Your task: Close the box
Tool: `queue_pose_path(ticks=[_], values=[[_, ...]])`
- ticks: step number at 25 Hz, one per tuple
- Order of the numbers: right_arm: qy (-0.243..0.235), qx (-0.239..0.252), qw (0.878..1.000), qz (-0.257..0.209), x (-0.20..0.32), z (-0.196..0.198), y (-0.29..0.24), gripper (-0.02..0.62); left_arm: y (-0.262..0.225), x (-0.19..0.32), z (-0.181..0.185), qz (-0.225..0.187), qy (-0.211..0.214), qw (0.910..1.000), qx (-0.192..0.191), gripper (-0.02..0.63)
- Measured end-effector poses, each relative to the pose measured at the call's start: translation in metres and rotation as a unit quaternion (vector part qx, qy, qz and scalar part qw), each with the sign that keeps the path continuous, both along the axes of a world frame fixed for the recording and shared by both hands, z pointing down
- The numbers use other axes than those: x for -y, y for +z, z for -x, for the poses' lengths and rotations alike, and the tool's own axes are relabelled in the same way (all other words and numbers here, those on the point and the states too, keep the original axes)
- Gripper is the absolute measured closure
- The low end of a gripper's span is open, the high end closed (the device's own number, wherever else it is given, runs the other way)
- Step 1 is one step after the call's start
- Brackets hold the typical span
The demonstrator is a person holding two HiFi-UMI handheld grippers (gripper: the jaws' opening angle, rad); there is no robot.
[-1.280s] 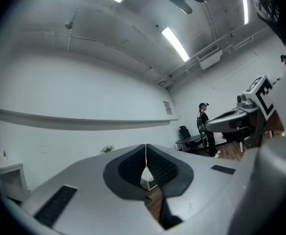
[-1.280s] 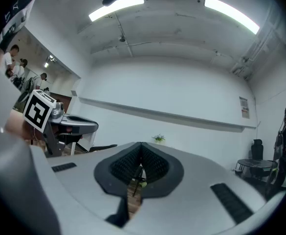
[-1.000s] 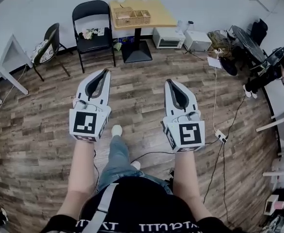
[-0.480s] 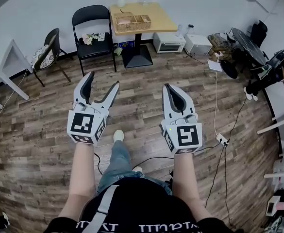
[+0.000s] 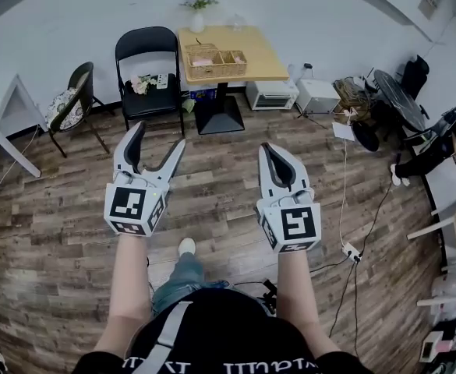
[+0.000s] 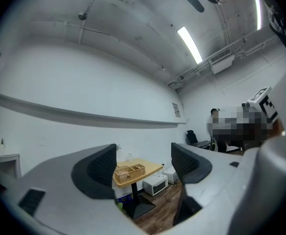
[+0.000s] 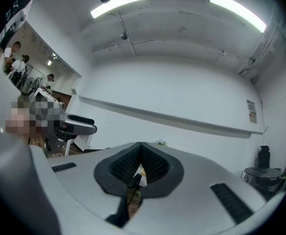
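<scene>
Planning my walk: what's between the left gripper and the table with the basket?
Only bare wood floor, in the head view. The left gripper, jaws just opened and empty, points toward the table.

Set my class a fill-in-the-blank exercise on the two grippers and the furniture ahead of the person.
1. The left gripper has its jaws ____ (open or shut).
2. The right gripper has its jaws ____ (open or shut).
3. On the square light wooden table stands a woven wicker ____.
4. In the head view, the black folding chair stands to the table's ____.

Missing words: open; shut; basket; left.
Note: the left gripper's jaws have just been opening, with nothing held between them.
</scene>
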State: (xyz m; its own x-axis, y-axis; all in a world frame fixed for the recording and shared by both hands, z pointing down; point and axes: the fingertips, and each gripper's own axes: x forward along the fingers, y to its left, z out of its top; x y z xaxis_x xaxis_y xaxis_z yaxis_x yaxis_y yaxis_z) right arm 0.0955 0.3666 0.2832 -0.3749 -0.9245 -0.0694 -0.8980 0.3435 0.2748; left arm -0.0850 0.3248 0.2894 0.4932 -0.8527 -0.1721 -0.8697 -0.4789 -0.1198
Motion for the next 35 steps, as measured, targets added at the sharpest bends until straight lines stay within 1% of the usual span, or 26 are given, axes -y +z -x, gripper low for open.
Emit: queue_pose_path(ticks=[6, 9, 12, 14, 17, 23, 29, 35], values=[[-0.007, -0.019, 1.000, 0.005, 0.077, 0.017, 0.001, 0.580, 0.001, 0.080, 0.019, 0.006, -0.004, 1.0000, -0.006, 0.270], [-0.001, -0.010, 1.000, 0.011, 0.115, 0.021, 0.004, 0.580, 0.003, 0.117, 0.026, 0.011, -0.004, 0.9999, -0.006, 0.270], [0.002, 0.004, 1.000, 0.018, 0.149, 0.031, 0.007, 0.580, 0.004, 0.151, 0.040, 0.009, -0.010, 0.9999, 0.002, 0.270], [0.001, 0.003, 1.000, 0.021, 0.167, 0.042, 0.010, 0.580, 0.003, 0.171, 0.050, 0.008, -0.012, 0.9999, 0.008, 0.270], [0.006, -0.004, 1.000, 0.021, 0.190, 0.051, 0.013, 0.580, 0.003, 0.201, 0.058, 0.011, -0.011, 0.9999, -0.001, 0.270], [0.008, -0.004, 0.999, 0.035, 0.224, 0.053, 0.021, 0.580, 0.014, 0.235, 0.062, 0.020, -0.012, 0.9996, -0.015, 0.270], [0.004, -0.003, 0.999, 0.032, 0.260, 0.054, 0.020, 0.580, 0.019, 0.267, 0.064, 0.028, -0.018, 0.9993, -0.017, 0.270], [-0.005, 0.010, 0.999, 0.039, 0.312, 0.051, 0.032, 0.580, 0.025, 0.310, 0.063, 0.032, -0.028, 0.9990, -0.012, 0.270]])
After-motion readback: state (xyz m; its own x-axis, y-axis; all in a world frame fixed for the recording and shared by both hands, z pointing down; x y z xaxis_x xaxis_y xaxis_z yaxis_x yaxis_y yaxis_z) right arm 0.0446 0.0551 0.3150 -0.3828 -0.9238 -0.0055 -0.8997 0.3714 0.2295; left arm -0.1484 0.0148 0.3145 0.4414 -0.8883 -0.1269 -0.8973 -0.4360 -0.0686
